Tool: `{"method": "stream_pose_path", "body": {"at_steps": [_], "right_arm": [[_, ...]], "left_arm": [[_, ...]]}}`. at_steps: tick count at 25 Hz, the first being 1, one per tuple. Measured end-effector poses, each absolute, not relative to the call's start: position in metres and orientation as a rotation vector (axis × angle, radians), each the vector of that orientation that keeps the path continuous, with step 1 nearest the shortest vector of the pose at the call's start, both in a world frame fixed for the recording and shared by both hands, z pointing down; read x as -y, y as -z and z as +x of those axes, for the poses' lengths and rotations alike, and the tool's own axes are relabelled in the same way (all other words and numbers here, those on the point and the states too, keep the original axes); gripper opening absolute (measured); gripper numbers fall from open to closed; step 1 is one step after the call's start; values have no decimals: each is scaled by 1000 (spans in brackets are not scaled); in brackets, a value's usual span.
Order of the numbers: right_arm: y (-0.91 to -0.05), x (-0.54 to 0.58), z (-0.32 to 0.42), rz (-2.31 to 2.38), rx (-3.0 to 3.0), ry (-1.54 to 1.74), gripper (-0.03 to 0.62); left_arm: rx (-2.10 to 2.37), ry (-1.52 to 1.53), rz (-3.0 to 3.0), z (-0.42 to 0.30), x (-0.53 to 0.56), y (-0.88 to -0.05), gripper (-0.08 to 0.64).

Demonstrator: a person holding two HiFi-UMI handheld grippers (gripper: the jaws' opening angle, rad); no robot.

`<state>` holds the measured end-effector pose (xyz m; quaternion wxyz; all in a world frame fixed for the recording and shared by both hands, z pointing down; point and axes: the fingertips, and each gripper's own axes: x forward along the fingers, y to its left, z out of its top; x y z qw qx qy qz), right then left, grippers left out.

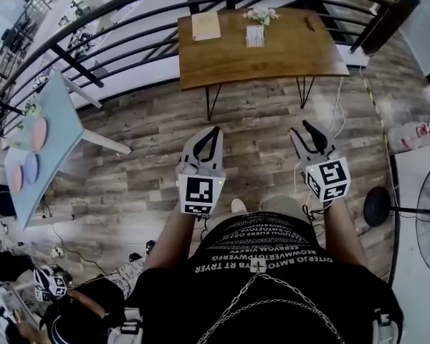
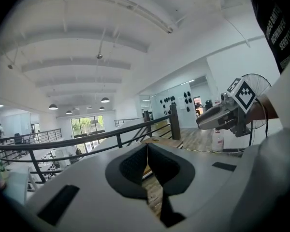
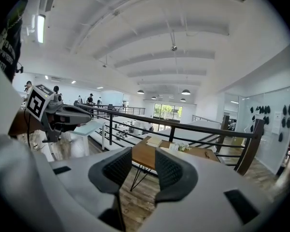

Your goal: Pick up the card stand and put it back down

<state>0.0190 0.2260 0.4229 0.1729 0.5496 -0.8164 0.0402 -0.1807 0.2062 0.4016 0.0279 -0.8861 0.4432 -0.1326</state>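
The card stand (image 1: 255, 36), a small white upright holder with flowers behind it, stands near the middle of the wooden table (image 1: 287, 56) well ahead of me. In the right gripper view the card stand (image 3: 173, 147) shows just beyond the jaws, far off. My left gripper (image 1: 213, 131) is held over the floor with its jaws shut and nothing between them; its dark pads (image 2: 135, 166) meet in a thin line. My right gripper (image 1: 308, 131) hangs beside it, open and empty, with a clear gap between its pads (image 3: 118, 168). Both are far short of the table.
A tan book (image 1: 206, 25) lies on the table's left end. A black railing (image 1: 129, 45) runs behind the table. A pale blue table (image 1: 50, 135) stands at the left, and a standing fan (image 1: 416, 213) and floor cable (image 1: 338, 113) at the right. A person (image 1: 50, 292) crouches at the lower left.
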Motion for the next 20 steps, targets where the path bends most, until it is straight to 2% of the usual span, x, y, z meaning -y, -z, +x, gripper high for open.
{"method": "stream_pose_path", "body": {"at_steps": [20], "right_arm": [[-432,-221,39,1640,2289,-141,156]], "left_arm": [[-1346,421,-2749,-176,-198,-412,29]]}}
